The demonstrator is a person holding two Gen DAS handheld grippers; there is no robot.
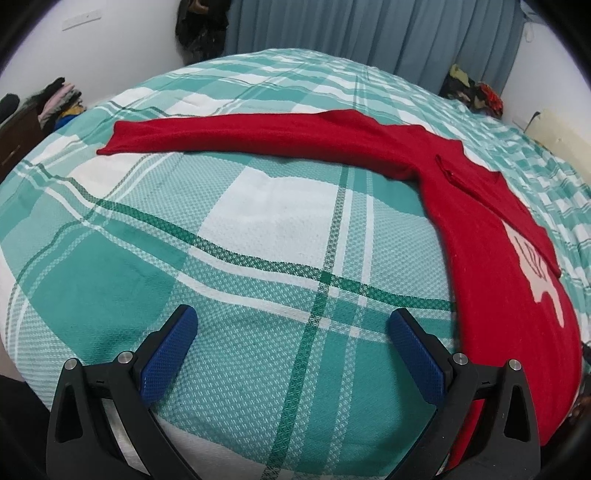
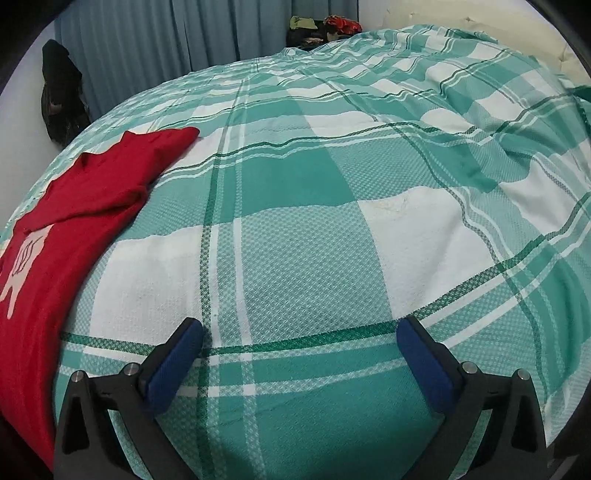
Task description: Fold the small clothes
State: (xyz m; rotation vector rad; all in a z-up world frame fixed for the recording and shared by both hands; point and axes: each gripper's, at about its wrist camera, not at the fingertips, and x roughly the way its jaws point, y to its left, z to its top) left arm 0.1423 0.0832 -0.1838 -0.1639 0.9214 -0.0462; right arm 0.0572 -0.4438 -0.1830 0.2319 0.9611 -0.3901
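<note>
Lying flat, red knit sweater on waffle-textured plaid bedspread.

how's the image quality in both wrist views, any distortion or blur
Left wrist view: strong fisheye bulge curves the plaid bedspread, dark vignette in the corners, red sweater sharp. Right wrist view: same bulge and vignette, even soft light, no glare, far curtain slightly soft.

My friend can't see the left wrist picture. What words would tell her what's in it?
A red top lies flat on a green and white checked bedspread, with one long sleeve stretched out to the left. The left gripper hangs open over the bedspread, holding nothing. Grey-blue curtains hang behind.
</note>
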